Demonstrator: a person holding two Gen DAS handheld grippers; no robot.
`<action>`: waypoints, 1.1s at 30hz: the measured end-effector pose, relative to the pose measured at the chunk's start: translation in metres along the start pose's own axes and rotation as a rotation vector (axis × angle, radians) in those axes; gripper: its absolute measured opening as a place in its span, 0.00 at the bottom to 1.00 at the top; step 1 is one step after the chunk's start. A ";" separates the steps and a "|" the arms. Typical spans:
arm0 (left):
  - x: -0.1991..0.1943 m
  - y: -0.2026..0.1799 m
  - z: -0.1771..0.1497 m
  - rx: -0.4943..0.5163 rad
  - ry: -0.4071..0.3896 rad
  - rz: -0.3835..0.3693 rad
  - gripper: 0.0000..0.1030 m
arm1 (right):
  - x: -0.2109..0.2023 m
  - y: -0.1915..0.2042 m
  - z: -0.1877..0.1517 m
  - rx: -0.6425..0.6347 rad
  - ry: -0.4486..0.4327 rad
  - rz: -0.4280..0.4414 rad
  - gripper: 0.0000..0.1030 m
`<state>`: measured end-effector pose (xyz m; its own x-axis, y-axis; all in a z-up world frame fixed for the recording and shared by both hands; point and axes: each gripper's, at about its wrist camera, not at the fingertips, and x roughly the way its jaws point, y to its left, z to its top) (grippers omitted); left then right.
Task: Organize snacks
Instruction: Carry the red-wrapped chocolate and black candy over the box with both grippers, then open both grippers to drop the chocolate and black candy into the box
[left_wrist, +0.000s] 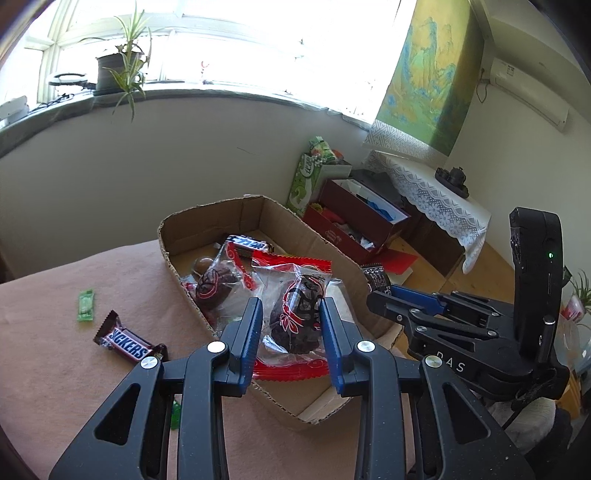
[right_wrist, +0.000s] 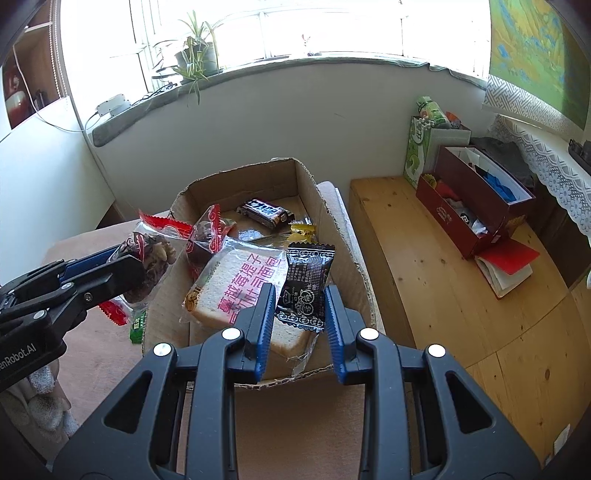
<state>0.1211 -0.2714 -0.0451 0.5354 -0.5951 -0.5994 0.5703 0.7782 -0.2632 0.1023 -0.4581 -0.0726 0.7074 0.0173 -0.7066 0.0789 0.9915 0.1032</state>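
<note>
The red-and-clear date packet (left_wrist: 295, 314) sits between the blue pads of the left gripper (left_wrist: 290, 306), which is clamped on it above the near-left edge of the cardboard box (left_wrist: 207, 218). The right wrist view confirms the grip: both fingers pinch the packet (right_wrist: 147, 258) at the box's left wall. The right gripper (right_wrist: 300, 299) holds a black snack packet (right_wrist: 306, 284) between its fingers, closed on the packet's lower part, over the box's near-right portion. Below it a wrapped bread slice (right_wrist: 236, 284) lies on the box floor; a second date packet (left_wrist: 218, 284) lies at the left wall and a dark chocolate bar (right_wrist: 266, 213) near the far wall. Outside the box, a Snickers bar (left_wrist: 129, 341) and a green candy (left_wrist: 86, 304) rest on the pink tabletop (left_wrist: 55, 350). Beyond the table's far-right edge stand a red carton (right_wrist: 476, 206) on wooden flooring and a potted plant (left_wrist: 118, 70) on the windowsill.
</note>
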 end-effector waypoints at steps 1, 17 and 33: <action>0.001 -0.002 0.000 0.002 0.002 -0.002 0.29 | 0.001 -0.001 0.000 0.002 0.002 0.000 0.27; 0.006 -0.015 0.002 0.032 0.015 -0.009 0.30 | 0.007 -0.007 -0.004 0.013 0.020 -0.002 0.27; -0.003 -0.013 0.004 0.028 -0.005 0.001 0.42 | 0.001 -0.008 -0.003 0.019 -0.003 -0.039 0.64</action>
<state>0.1148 -0.2802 -0.0373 0.5391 -0.5952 -0.5959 0.5871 0.7729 -0.2408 0.1006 -0.4657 -0.0765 0.7058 -0.0219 -0.7080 0.1200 0.9888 0.0890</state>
